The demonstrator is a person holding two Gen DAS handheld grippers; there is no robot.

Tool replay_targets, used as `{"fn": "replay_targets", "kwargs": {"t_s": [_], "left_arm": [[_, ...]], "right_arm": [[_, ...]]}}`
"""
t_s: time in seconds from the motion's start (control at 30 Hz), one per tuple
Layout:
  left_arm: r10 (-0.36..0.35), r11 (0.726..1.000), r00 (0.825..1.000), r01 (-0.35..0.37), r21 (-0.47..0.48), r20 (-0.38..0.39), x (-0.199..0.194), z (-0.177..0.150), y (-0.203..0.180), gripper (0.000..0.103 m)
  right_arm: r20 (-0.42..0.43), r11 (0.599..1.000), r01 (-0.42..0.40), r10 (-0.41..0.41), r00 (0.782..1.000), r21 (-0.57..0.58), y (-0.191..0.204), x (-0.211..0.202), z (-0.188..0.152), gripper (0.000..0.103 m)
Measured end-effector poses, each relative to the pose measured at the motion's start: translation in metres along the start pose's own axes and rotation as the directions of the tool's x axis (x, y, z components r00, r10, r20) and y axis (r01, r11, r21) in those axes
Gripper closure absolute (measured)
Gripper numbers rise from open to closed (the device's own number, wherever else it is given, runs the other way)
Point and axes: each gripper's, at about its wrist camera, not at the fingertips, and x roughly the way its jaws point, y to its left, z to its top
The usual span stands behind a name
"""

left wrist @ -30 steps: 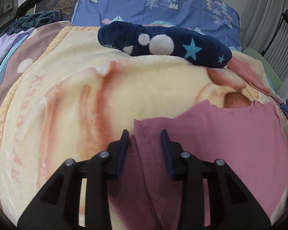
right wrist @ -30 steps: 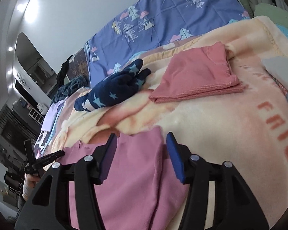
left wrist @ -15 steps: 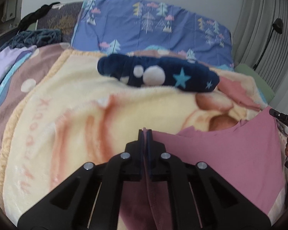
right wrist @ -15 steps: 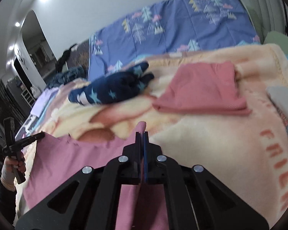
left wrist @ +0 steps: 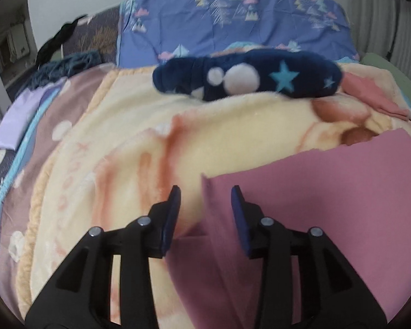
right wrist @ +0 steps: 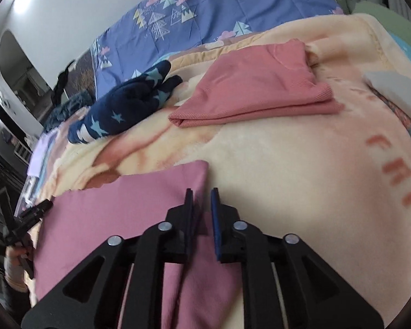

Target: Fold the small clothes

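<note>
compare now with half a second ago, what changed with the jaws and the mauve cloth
Both grippers, left and right, were shut on the mauve garment's far corners; now both jaws stand open and the folded cloth lies released on the blanket. The navy star garment and folded pink top stayed put.

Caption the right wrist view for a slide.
Right gripper open over the folded mauve garment on the blanket.

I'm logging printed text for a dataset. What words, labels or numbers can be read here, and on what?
"FRIE": orange letters on the cream blanket, right wrist view; the word runs out of frame.
Faint orange lettering on the blanket's left side, left wrist view: too blurred to read.
No readable text on the clothes or the blue bedding.
</note>
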Motion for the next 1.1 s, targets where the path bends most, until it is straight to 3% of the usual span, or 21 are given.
{"fn": "replay_targets", "kwargs": {"t_s": [0.07,0.17,0.27,0.37,0.4,0.47,0.57,0.63,0.7,0.77,1.03,1.1], "left_arm": [[-0.099,0.995,0.994,0.099,0.019,0.038,-0.027,0.001,-0.02,0.062],[-0.286,0.952,0.958,0.279,0.129,0.037,-0.066,-0.01,-0.081,0.051],[-0.44,0.856,0.898,0.428,0.291,-0.027,-0.099,-0.036,-0.163,0.042],[-0.511,0.751,0.852,0.507,0.423,-0.115,-0.119,-0.066,-0.238,0.041],[-0.513,0.712,0.846,0.514,0.478,-0.145,-0.125,-0.078,-0.264,0.039],[-0.498,0.651,0.853,0.489,0.581,-0.16,-0.133,-0.099,-0.303,0.032],[-0.44,0.589,0.883,0.42,0.69,-0.162,-0.136,-0.124,-0.349,0.03],[-0.411,0.584,0.897,0.394,0.71,-0.16,-0.135,-0.133,-0.364,0.03],[-0.369,0.598,0.921,0.337,0.727,-0.124,-0.132,-0.137,-0.374,0.028],[-0.348,0.613,0.932,0.309,0.727,-0.102,-0.129,-0.137,-0.381,0.028],[-0.325,0.626,0.943,0.274,0.731,-0.075,-0.132,-0.135,-0.39,0.028],[-0.33,0.633,0.941,0.283,0.721,-0.079,-0.132,-0.133,-0.39,0.035]], "right_arm": [[0.023,1.0,-0.009,0.009,1.0,0.019,-0.008,-0.015,-0.004,0.088],[0.031,0.999,-0.032,0.032,0.999,0.012,-0.015,-0.031,-0.01,0.084],[0.033,0.998,-0.061,0.061,0.998,0.022,-0.023,-0.034,-0.015,0.076],[0.02,0.992,-0.112,0.111,0.994,0.061,-0.033,-0.028,-0.021,0.073],[0.016,0.99,-0.124,0.123,0.992,0.068,-0.035,-0.025,-0.022,0.073],[0.009,0.983,-0.164,0.164,0.986,0.087,-0.042,-0.024,-0.025,0.071],[0.008,0.971,-0.218,0.219,0.976,0.093,-0.049,-0.028,-0.028,0.067],[0.0,0.968,-0.24,0.241,0.971,0.077,-0.048,-0.031,-0.029,0.062],[-0.01,0.963,-0.262,0.263,0.965,0.065,-0.047,-0.033,-0.03,0.055],[-0.02,0.959,-0.276,0.278,0.96,0.068,-0.046,-0.033,-0.031,0.053],[-0.035,0.934,-0.341,0.347,0.937,0.108,-0.046,-0.028,-0.03,0.04],[-0.043,0.931,-0.347,0.354,0.934,0.111,-0.045,-0.024,-0.029,0.037]]}}
